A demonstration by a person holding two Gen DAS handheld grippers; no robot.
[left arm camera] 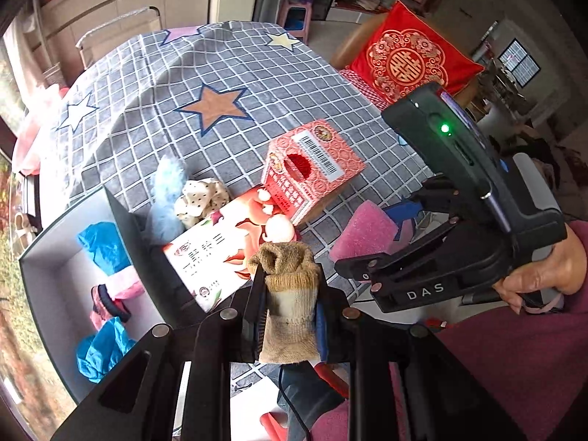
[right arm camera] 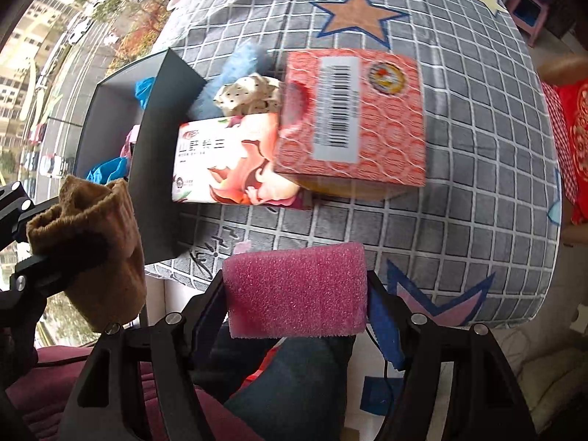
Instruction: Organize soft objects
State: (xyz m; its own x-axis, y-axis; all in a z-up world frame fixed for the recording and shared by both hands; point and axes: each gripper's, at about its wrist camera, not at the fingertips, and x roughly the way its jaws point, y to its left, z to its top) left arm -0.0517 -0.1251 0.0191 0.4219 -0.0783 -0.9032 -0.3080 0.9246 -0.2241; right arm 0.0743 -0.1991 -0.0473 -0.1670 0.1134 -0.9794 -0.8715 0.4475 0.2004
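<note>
My left gripper (left arm camera: 290, 305) is shut on a brown sock (left arm camera: 290, 305), held above the table's near edge; the sock also shows in the right wrist view (right arm camera: 99, 242). My right gripper (right arm camera: 296, 294) is shut on a pink foam sponge (right arm camera: 296, 288), which also shows in the left wrist view (left arm camera: 364, 229). A dark open box (left arm camera: 51, 257) at the left holds blue and pink soft items (left arm camera: 103, 246). A fluffy blue piece (left arm camera: 165, 191) and a spotted cream cloth (left arm camera: 202, 198) lie on the table beside it.
A red carton (left arm camera: 312, 169) leans on a flat white-and-pink box (left arm camera: 228, 246) mid-table. The table has a grey checked cloth with stars (left arm camera: 213, 106). A red cushion (left arm camera: 408, 58) sits on a chair at the far right. A window is at the left.
</note>
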